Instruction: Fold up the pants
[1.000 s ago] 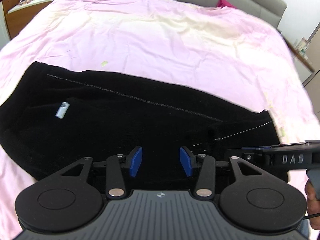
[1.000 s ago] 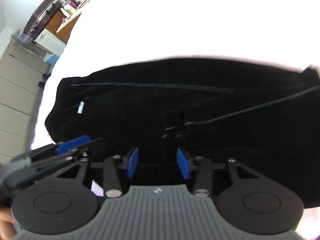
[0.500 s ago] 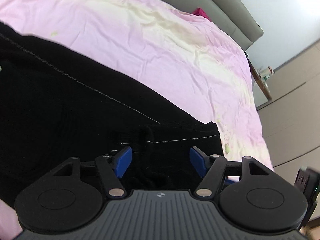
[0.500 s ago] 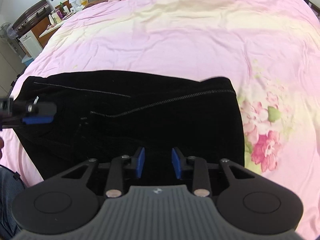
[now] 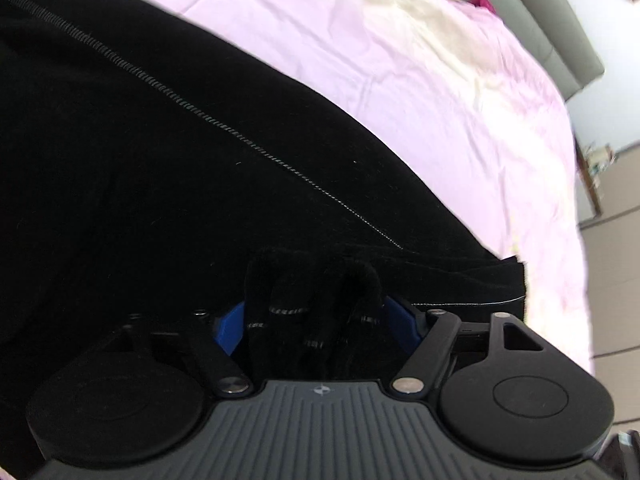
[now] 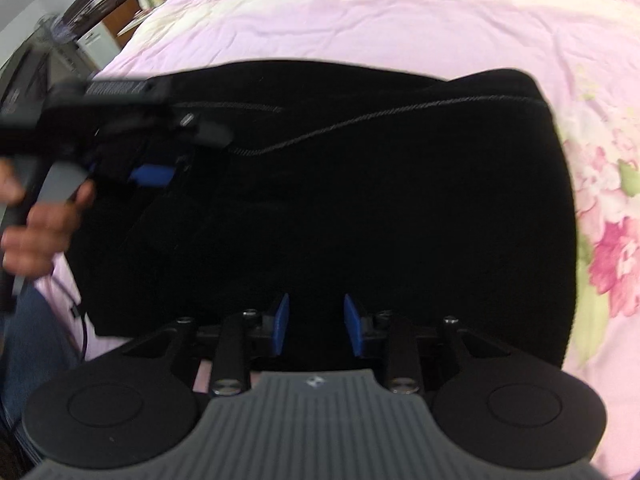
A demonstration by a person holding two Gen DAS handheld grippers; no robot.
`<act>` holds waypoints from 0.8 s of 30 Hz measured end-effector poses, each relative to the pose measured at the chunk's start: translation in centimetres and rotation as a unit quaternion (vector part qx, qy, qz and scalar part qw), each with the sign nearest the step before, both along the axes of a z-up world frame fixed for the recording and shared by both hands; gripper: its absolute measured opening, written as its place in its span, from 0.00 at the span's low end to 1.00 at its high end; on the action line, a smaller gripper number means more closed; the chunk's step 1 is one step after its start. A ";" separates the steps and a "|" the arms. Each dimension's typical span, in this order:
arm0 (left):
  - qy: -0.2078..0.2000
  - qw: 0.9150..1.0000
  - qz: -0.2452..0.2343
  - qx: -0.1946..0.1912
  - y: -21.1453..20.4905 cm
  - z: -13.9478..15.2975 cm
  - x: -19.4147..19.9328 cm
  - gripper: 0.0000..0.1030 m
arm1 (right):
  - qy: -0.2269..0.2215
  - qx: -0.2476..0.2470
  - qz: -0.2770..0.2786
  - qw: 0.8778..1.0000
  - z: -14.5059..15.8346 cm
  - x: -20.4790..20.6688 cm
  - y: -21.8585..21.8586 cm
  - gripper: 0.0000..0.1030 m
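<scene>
Pants point(image 5: 160, 168) fabric now bunches between the left gripper point(image 5: 316, 320) pads, newly gripped; right gripper point(image 6: 314, 324) stays narrowly parted, empty, fold beginning.

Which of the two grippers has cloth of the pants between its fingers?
The left gripper: bunched black pants fill its gap. The right gripper stands open, nothing gripped.

This is a bedroom in a home. A big bed point(image 6: 360, 20) with a pink sheet fills most of the view, and the sheet has pink flowers point(image 6: 612, 256) on it. Behind the bed stands a gray padded headboard point(image 5: 560, 32). Beside the bed, past its far corner, is a small wooden table point(image 6: 132, 16) with bottles and jars on top.
</scene>
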State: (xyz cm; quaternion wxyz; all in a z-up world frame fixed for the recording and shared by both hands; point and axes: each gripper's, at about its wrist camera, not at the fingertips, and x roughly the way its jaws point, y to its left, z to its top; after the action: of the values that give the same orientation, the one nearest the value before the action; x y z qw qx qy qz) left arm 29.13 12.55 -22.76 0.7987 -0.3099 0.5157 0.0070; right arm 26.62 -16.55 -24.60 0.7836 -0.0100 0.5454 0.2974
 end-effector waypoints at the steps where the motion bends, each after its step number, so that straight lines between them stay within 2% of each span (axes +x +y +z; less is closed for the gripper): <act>1: 0.000 1.000 -0.005 0.028 -0.6 0.3 0.0 0.62 | -0.002 -0.001 0.005 1.000 -0.1 -0.4 0.0 0.28; 2: -0.008 0.999 -0.008 0.042 -1.0 0.7 -0.2 0.52 | -0.004 0.002 0.004 1.000 -0.2 -0.6 -0.1 0.28; 4: -0.036 0.998 -0.012 0.047 -1.4 2.2 -1.0 0.41 | 0.007 0.019 -0.009 1.000 -0.2 -0.3 -0.8 0.27; 6: -0.080 0.995 -0.032 0.054 -2.1 4.6 -1.7 0.39 | 0.016 0.039 -0.022 0.999 0.1 -0.1 -1.8 0.27; 8: -0.137 0.986 -0.067 0.063 -3.1 7.6 -2.3 0.38 | 0.011 0.049 -0.027 0.998 0.9 -0.2 -2.7 0.27; 10: -0.189 0.974 -0.105 0.074 -4.1 10.5 -2.7 0.38 | -0.004 0.048 -0.039 0.998 1.8 -0.1 -3.7 0.27; 12: -0.222 0.962 -0.138 0.081 -4.4 12.7 -2.4 0.38 | -0.025 0.050 -0.058 0.997 3.3 -0.1 -5.3 0.27; 14: -0.216 0.960 -0.156 0.086 -3.7 12.9 -1.1 0.38 | -0.039 0.059 -0.083 0.994 4.8 0.4 -7.1 0.27; 16: -0.178 0.966 -0.165 0.088 -2.5 11.1 0.6 0.38 | -0.043 0.066 -0.106 0.991 5.8 1.3 -8.7 0.27; 19: -0.114 0.980 -0.150 0.063 0.0 5.6 2.6 0.38 | -0.068 0.036 -0.117 0.990 6.6 2.6 -9.5 0.26; 20: -0.101 0.984 -0.139 0.047 1.4 4.1 2.6 0.38 | -0.074 0.026 -0.115 0.990 6.6 3.1 -9.5 0.22; 22: -0.089 0.988 -0.124 0.011 3.4 1.7 2.7 0.38 | -0.080 0.011 -0.107 0.991 6.1 4.7 -9.3 0.16; 24: -0.093 0.988 -0.119 -0.007 4.6 0.9 2.7 0.38 | -0.096 -0.009 -0.099 0.990 5.6 7.0 -8.9 0.12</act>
State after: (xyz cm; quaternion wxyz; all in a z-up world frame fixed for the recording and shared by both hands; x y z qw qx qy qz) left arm 31.87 17.14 -21.85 0.8363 -0.2509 0.4721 -0.1211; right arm 33.65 -25.45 -18.97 0.8575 0.0086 0.4689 0.2114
